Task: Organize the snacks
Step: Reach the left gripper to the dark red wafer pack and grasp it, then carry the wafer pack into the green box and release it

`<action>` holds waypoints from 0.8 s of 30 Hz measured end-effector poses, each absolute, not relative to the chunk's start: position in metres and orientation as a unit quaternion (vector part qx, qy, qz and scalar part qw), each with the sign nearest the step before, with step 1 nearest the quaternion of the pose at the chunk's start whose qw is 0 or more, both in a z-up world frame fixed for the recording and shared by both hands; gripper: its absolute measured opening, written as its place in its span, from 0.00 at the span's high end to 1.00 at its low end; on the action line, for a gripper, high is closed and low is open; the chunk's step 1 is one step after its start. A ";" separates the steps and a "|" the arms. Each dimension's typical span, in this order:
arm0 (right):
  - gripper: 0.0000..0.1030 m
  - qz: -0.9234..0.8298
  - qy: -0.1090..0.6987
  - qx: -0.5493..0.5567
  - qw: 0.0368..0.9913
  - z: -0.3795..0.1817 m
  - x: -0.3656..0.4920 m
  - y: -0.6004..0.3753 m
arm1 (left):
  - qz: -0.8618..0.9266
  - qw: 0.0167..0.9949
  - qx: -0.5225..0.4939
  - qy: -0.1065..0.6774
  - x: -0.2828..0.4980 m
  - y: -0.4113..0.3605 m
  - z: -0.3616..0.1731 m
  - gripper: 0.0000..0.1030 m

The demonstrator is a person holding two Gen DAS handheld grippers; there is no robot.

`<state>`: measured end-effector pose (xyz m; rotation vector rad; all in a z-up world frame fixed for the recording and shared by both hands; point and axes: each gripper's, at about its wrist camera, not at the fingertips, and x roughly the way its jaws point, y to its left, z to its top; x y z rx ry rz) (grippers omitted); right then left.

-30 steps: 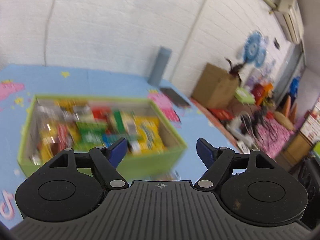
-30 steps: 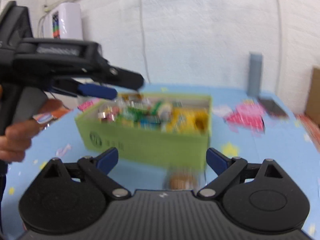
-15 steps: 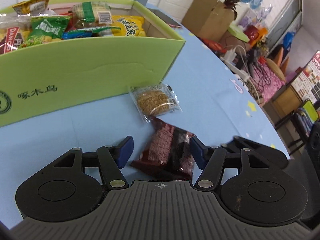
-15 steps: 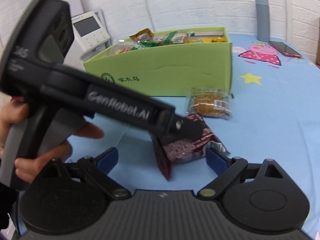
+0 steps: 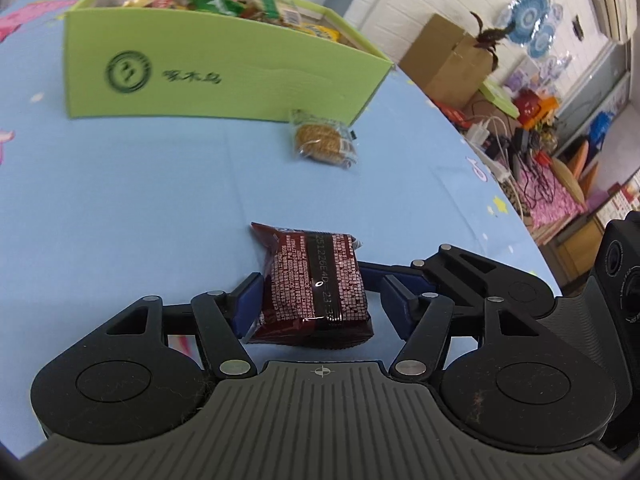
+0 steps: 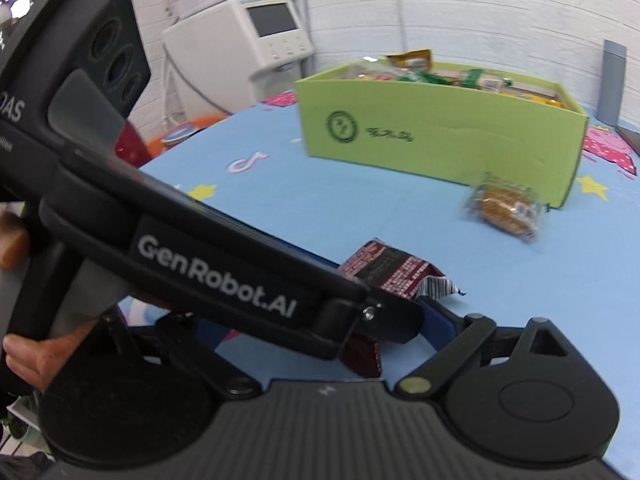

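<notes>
left tongs (image 5: 320, 300) opening, dark red snack packet (image 5: 316, 284) between the blue pads; left pad (image 5: 250, 300) against the wrapper, right pad clear of it, so no pinch. green snack box (image 5: 224, 76) at 11 o'clock of the packet, on the blue surface (image 5: 120, 200); wrapped round biscuit (image 5: 322, 142) at 12 o'clock, just beside the box's front wall. right tongs (image 6: 320, 328) spread wide, straddling the same packet (image 6: 394, 272), partly hidden by the left tool body
</notes>
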<state>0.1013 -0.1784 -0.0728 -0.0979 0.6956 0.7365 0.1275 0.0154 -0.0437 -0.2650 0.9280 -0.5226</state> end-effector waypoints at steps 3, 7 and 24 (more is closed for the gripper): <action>0.09 0.340 0.332 -0.037 0.879 -0.074 0.089 -0.178 | -0.233 0.860 -0.132 0.433 0.119 0.029 -0.043 0.51; 0.09 0.289 0.328 -0.012 0.900 -0.074 0.081 -0.186 | -0.210 0.869 -0.130 0.429 0.123 0.037 -0.042 0.50; 0.37 0.258 0.314 -0.015 0.914 -0.071 0.089 -0.178 | -0.240 0.869 -0.121 0.416 0.128 0.014 -0.035 0.76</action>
